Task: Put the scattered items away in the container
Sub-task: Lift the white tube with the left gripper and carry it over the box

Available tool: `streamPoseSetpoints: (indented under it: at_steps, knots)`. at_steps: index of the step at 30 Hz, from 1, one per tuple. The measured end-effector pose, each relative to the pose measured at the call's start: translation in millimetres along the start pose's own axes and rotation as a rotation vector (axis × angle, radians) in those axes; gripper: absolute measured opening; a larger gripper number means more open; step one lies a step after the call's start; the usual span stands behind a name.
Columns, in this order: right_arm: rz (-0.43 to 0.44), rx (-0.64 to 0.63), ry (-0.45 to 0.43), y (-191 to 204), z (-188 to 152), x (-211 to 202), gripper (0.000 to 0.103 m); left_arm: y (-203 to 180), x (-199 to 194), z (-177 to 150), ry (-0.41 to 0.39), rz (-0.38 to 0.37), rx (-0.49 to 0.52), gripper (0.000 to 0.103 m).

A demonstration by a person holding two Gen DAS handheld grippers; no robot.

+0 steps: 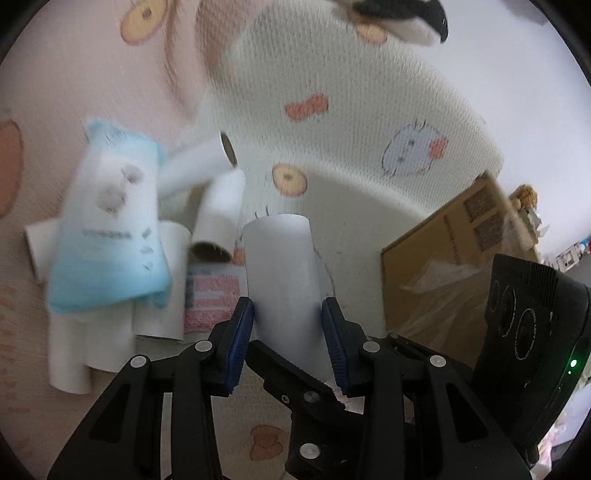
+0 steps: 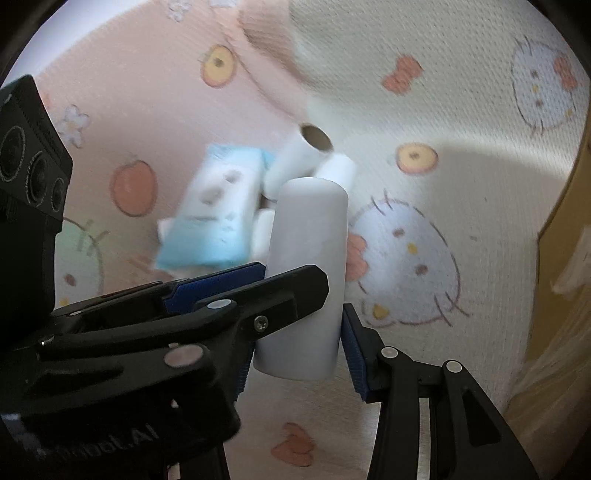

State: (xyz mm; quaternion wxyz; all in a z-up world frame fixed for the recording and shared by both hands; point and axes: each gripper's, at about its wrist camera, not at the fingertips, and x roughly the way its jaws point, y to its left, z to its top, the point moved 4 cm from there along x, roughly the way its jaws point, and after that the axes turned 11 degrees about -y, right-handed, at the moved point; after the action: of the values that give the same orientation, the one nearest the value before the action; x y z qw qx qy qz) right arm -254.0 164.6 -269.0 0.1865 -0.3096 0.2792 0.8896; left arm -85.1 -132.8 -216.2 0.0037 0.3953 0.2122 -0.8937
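Note:
One white roll point(image 1: 280, 266) stands tilted above the mat, and both grippers hold it. My left gripper point(image 1: 288, 317) presses its blue pads on the roll's lower sides. A black finger point(image 1: 291, 369) of the right gripper crosses the roll's base. In the right wrist view my right gripper point(image 2: 301, 332) is shut on the same white roll point(image 2: 310, 258), with the left gripper's finger point(image 2: 266, 295) lying across it. On the mat behind lie a blue-and-white tissue pack point(image 1: 110, 229) point(image 2: 214, 214) and several more white rolls point(image 1: 195, 166) point(image 2: 295, 158).
A brown cardboard box point(image 1: 443, 258) point(image 2: 561, 258) with a clear plastic liner stands at the right. A pink striped packet point(image 1: 212, 299) lies by the rolls. The cartoon-print mat point(image 1: 351, 129) rises in a fold behind. A black-and-white plush toy point(image 1: 406, 18) lies at the top.

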Motion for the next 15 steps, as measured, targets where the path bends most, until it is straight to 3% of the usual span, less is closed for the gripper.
streamPoseSetpoints:
  at_steps: [4, 9, 15]
  knots:
    - [0.042, -0.022, -0.076, 12.2, 21.8, -16.8, 0.042, -9.7, -28.5, 19.4, -0.052, 0.008, 0.017, 0.042]
    - [0.087, -0.063, -0.134, 33.2, 46.1, -41.2, 0.042, -37.7, -61.0, 39.2, -0.143, 0.083, 0.145, 0.042]
    - [0.091, -0.118, -0.242, 53.1, 75.4, -77.1, 0.042, -63.8, -102.5, 62.7, -0.261, 0.087, 0.228, 0.042]
